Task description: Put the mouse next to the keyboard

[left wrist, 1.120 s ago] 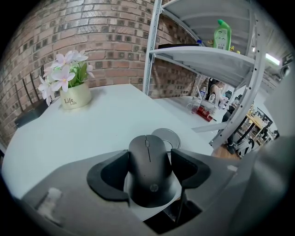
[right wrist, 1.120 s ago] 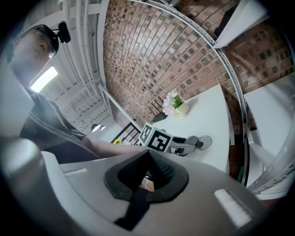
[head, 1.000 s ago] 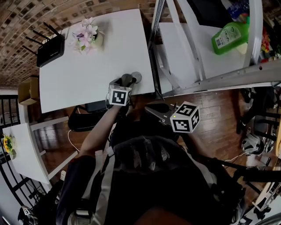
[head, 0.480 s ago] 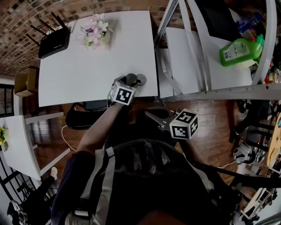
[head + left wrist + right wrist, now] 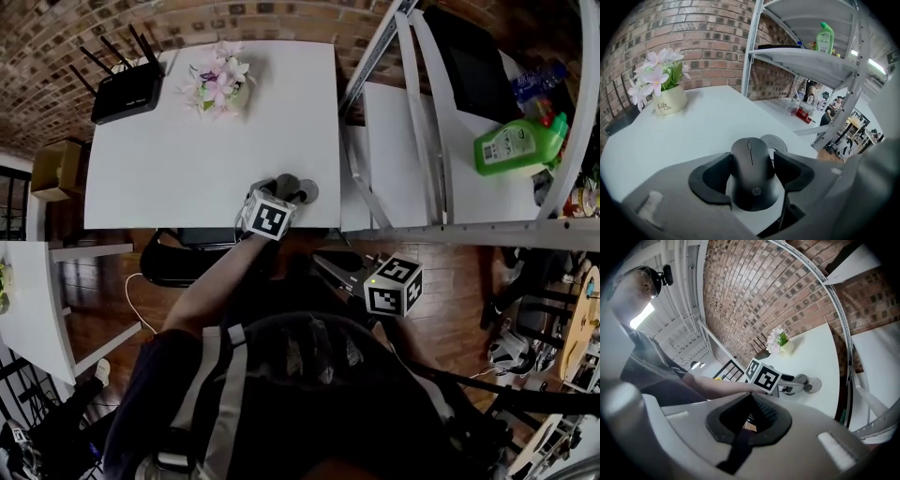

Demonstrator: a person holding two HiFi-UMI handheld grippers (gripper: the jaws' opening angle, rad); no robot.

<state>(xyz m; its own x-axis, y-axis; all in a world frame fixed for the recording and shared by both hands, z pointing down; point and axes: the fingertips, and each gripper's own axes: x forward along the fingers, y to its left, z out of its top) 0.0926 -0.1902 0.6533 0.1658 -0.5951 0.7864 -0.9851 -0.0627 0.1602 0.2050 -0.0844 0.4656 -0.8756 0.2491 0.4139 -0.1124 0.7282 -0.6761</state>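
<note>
A black mouse [image 5: 752, 171] sits between the jaws of my left gripper [image 5: 752, 161], which is shut on it just above the white table [image 5: 708, 126]. In the head view that left gripper [image 5: 284, 190] hovers at the table's front edge, near its right corner. My right gripper [image 5: 751, 398] is shut with nothing in it. It hangs below the table edge over the wooden floor, its marker cube [image 5: 394, 286] close to my body. No keyboard shows in any view.
A round grey disc [image 5: 774, 142] lies on the table just past the mouse. A flower pot [image 5: 220, 82] and a black router [image 5: 127, 89] stand at the back. A metal shelf rack [image 5: 412, 112] with a green bottle [image 5: 516, 145] borders the table's right side.
The head view has swung, so the table sits lower in the picture. The left gripper keeps the mouse at the front edge; the right gripper has barely shifted.
</note>
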